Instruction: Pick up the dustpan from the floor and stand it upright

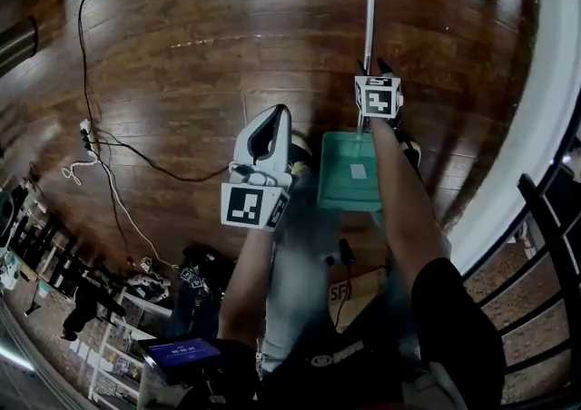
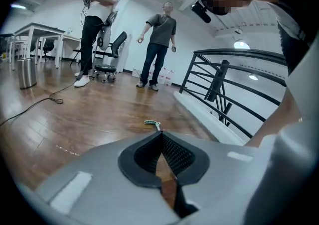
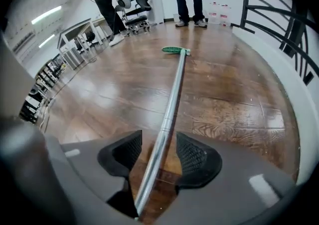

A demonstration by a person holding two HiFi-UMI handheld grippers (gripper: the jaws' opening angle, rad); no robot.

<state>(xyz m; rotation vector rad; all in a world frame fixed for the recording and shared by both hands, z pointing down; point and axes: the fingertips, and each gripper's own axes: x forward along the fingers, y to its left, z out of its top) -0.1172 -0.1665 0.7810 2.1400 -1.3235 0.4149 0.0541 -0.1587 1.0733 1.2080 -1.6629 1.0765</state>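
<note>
A teal dustpan lies on the wooden floor at the person's feet. Its long metal handle runs away across the boards. In the right gripper view the handle passes straight between the jaws and ends in a green grip. My right gripper stands open around the handle just above the pan, with its pads clear of the metal on both sides. My left gripper hangs to the left of the pan, shut with nothing in it. The green grip shows just beyond its jaws.
Loose cables trail over the floor at the left. A white curb and a black railing bound the right side. Two people stand far off near an office chair, and a metal bin is at the left.
</note>
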